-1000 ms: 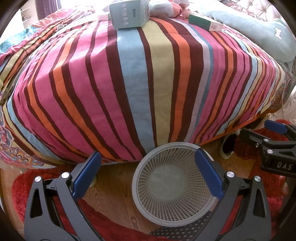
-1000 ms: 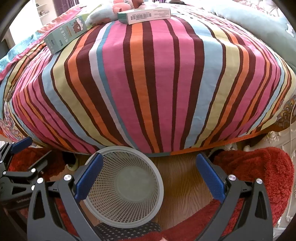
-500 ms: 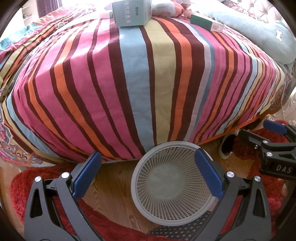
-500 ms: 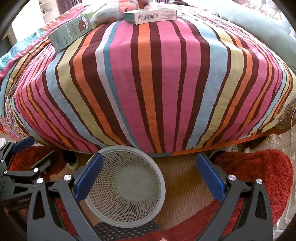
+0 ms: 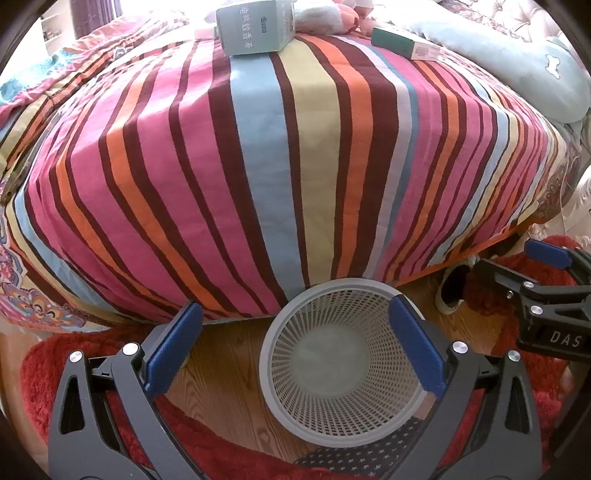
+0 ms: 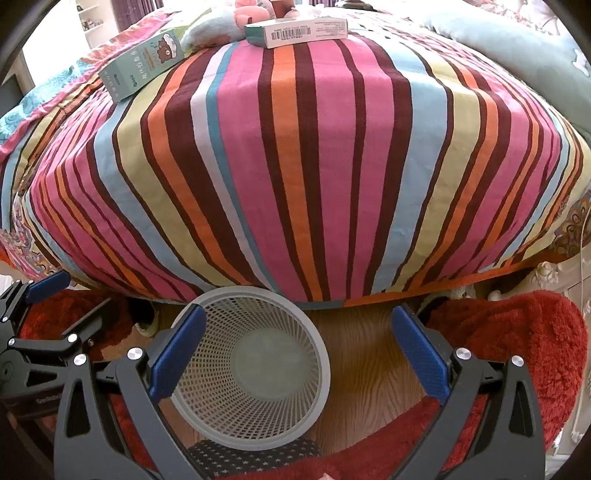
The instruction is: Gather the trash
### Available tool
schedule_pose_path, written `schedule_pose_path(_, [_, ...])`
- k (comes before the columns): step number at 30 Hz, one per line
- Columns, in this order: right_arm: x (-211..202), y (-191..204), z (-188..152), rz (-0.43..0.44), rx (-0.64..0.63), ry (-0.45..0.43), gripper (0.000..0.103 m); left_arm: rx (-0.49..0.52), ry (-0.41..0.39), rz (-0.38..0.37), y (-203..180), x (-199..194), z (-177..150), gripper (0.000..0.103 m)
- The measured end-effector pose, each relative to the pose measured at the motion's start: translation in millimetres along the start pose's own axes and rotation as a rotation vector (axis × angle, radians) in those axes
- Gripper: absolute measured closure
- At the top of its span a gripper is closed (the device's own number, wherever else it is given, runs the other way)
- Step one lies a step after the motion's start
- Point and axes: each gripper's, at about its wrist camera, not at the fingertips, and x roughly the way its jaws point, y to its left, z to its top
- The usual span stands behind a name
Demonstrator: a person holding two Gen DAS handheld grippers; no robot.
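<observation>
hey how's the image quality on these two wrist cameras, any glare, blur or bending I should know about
Left wrist view: strong fisheye bulge on the striped bedspread, window light washes out the top left, the mesh basket is sharp. Right wrist view: same bulge, black vignette corners, barcode on the white box visible but its small print too soft to read.

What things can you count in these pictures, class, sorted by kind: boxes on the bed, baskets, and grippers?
Boxes: 2, the teal box and the barcode box
Baskets: 1, the basket on the floor
Grippers: 2, the left gripper and the right gripper, both open
Total: 5
</observation>
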Motion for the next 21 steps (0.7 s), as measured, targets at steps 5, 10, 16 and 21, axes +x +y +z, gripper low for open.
schedule_pose_path(5, [-4.6,1.1,-3.7,0.003,-0.003,-0.010,0.007,0.001,-0.002,0.001,-1.1,-2.1,-2.0,0.006])
schedule_pose_path(10, [-9.7,1.1,-7.3,0.007,0.001,-0.023,0.007,-0.001,-0.003,0.002,-1.7,-4.2,-4.3,0.006])
schedule_pose_path(16, [-42.0,-2.5,13.1,0.000,0.002,-0.203,0.007,-0.026,-0.112,0.002,14.3,-29.3,11.9,0.006])
schedule_pose_path(21, [-59.6,3.6,81.7,-0.020,0.036,-0.373,0.007,0.029,-0.317,0.078,26.8,-51.1,78.4,0.006])
